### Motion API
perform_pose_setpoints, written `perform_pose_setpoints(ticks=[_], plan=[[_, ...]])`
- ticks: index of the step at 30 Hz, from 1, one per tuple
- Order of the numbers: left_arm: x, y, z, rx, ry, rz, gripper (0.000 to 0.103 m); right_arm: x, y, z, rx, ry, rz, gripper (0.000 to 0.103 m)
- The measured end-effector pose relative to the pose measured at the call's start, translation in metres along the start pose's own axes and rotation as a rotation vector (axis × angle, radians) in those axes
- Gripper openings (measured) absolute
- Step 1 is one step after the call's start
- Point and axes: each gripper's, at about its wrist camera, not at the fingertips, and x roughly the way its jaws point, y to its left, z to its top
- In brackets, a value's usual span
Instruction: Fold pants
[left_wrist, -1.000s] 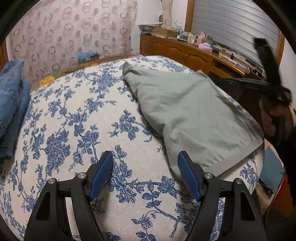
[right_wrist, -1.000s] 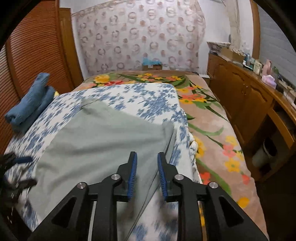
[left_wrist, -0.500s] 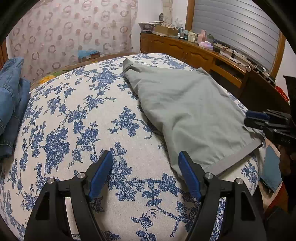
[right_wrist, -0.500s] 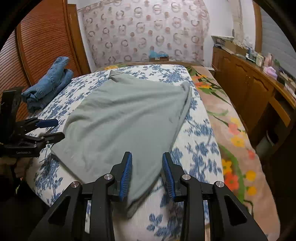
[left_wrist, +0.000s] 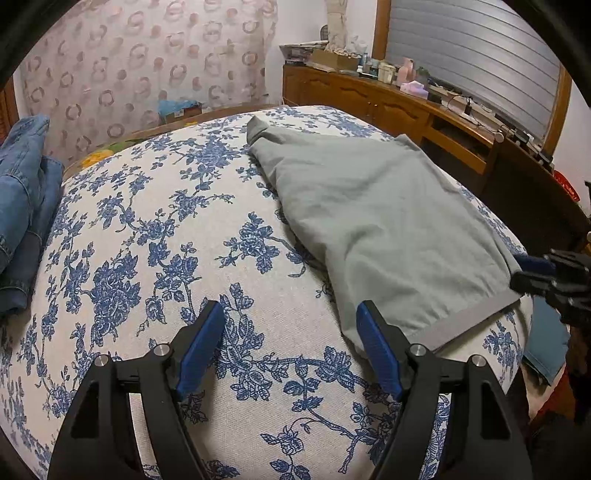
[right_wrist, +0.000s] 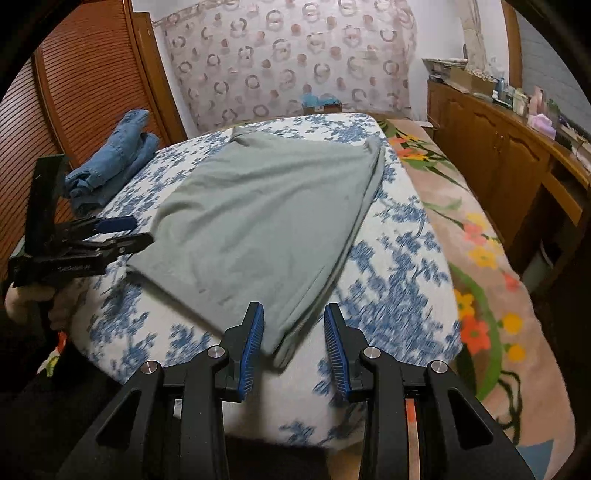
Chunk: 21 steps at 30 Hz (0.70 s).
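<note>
The grey pants (right_wrist: 266, 221) lay spread flat on the bed (left_wrist: 155, 236), over its blue-flowered white cover, folded lengthwise with the hem end toward the near edge and the waist end toward the far wall. The left tool (left_wrist: 290, 347) hung just above the cover at the near left corner of the pants, its blue pads wide apart and gripping nothing; its right finger (left_wrist: 376, 347) sat just beside the hem band, and I could not tell whether it touched the cloth. The right tool (right_wrist: 293, 339) hovered at the opposite near corner, jaws released, with the tip of that corner lying between the pads but not pinched. A hand (right_wrist: 26, 299) held the left tool's handle. A bundle of blue jeans (right_wrist: 114, 151) sat on the bed's far left side, well apart from the pants. A wooden cabinet (right_wrist: 491, 151) ran along the right wall, cluttered on top.
</note>
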Motion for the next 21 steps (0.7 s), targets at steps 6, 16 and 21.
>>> perform_pose_setpoints(ticks=[6, 16, 21], plan=[[-0.008, -0.007, 0.002, 0.020, -0.044, 0.016, 0.075, -0.001, 0.006, -0.003, 0.032, -0.005, 0.001, 0.035], [-0.023, -0.030, -0.002, 0.057, -0.055, -0.043, 0.075, 0.003, 0.009, -0.005, 0.043, -0.033, -0.028, 0.035], [-0.017, -0.035, -0.006, 0.064, -0.019, -0.048, 0.061, 0.003, 0.010, -0.008, 0.037, -0.045, -0.028, 0.035]])
